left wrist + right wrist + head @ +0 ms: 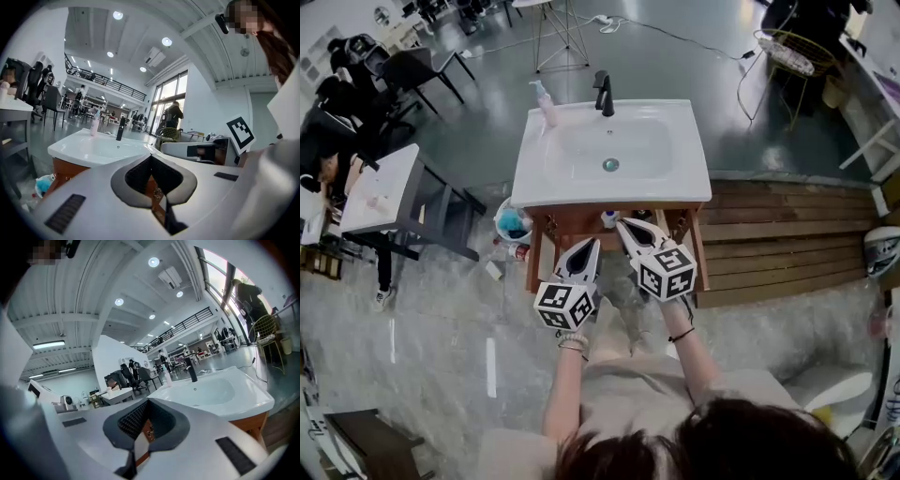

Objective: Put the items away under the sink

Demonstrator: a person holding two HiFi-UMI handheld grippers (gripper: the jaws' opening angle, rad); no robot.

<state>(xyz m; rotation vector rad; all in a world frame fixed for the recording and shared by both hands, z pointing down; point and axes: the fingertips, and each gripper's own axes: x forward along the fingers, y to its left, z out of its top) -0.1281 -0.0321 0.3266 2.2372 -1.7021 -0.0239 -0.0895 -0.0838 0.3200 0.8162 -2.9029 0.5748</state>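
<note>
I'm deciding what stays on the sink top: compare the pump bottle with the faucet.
The pump bottle is pale pink; the faucet is black. The pump bottle stands at the back left corner of the sink; the faucet stands mid-back, behind the drain. Both stand upright on the back rim.

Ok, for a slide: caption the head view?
Shut and empty, the left hand-held gripper and right hand-held gripper face a white sink on its wooden cabinet.
</note>
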